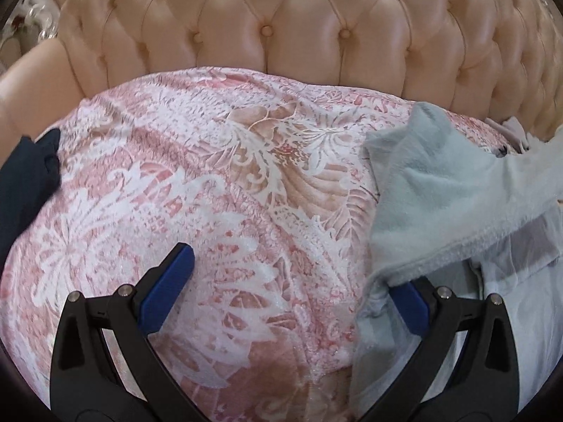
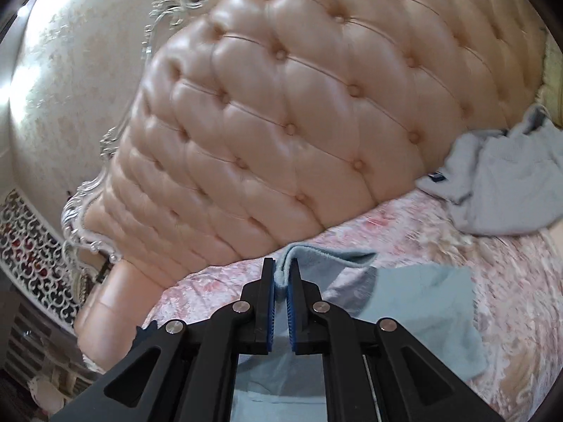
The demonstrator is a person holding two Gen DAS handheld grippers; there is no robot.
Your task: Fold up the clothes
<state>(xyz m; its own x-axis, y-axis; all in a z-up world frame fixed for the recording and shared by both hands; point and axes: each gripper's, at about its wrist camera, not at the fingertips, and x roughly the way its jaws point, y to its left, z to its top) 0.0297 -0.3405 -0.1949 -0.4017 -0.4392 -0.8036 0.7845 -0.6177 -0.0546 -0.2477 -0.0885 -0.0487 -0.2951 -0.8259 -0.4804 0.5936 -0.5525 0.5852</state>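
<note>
We are clenching the right gripper [image 2: 281,276] on the blue garment [image 2: 422,302]; the left gripper [image 1: 292,274] is hanging released above the bed [image 1: 211,176].

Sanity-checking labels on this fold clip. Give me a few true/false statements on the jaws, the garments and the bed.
1. The right gripper has its jaws shut on the light blue fleece garment. True.
2. The left gripper is clamped on the bedspread. False: its jaws stand wide open over the pink floral bedspread, holding nothing.
3. A grey garment lies crumpled near the tufted headboard. True.
4. The headboard is bare wood. False: it is padded, peach-coloured and buttoned.
5. A dark garment shows at the left edge of the left wrist view. True.
</note>
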